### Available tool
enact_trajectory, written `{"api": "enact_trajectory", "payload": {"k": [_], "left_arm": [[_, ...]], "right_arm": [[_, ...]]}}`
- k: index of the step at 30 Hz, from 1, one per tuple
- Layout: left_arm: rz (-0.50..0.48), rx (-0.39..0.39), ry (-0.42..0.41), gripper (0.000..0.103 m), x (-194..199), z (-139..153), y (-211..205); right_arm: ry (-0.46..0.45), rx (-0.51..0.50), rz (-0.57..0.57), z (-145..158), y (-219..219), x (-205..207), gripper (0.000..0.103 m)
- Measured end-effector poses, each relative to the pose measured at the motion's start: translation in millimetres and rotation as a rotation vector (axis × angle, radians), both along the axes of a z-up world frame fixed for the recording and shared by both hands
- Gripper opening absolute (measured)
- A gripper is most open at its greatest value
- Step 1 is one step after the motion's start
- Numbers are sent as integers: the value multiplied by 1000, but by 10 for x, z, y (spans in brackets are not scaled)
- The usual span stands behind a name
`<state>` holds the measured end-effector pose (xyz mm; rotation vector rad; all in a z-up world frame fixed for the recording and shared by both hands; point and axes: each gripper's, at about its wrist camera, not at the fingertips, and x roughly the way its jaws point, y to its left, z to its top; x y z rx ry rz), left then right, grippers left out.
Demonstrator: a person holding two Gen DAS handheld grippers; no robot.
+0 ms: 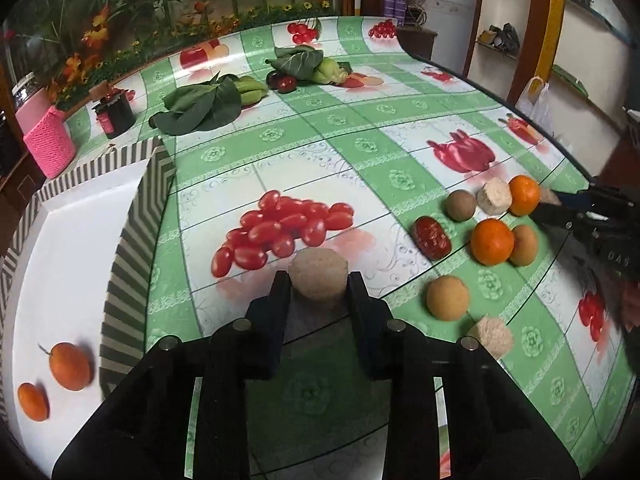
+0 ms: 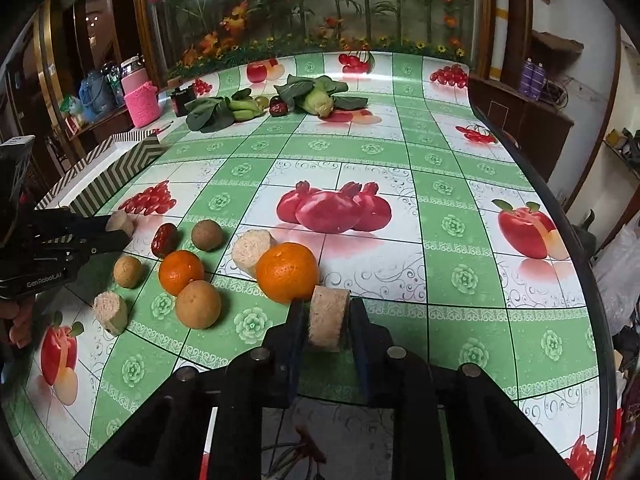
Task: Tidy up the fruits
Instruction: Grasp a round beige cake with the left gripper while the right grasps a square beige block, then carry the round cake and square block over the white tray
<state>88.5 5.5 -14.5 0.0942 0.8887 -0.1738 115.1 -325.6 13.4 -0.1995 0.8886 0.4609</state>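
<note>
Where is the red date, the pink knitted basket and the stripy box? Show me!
red date (image 1: pixel 432 237), left wrist view, middle of its wrinkled skin.
pink knitted basket (image 1: pixel 50 145), left wrist view, its knitted front wall.
stripy box (image 1: pixel 132 256), left wrist view, its striped side wall.

Looks like a home dining room. Table (image 2: pixel 440 240) under a fruit-print oilcloth, a flower mural (image 2: pixel 312 4) on the wall at 12 o'clock, wooden shelves (image 2: pixel 532 108) with spray cans (image 2: pixel 534 76) at 2 o'clock, a pink knitted jar (image 2: pixel 141 104) at 10 o'clock.
</note>
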Motion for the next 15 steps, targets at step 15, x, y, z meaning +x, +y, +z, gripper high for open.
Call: {"api": "enact_trajectory", "payload": {"k": [15], "left_arm": [[38,-55,-62,27,-451,305,125]], "right_arm": [[-71,-54,30,47,106,-111,22]]}}
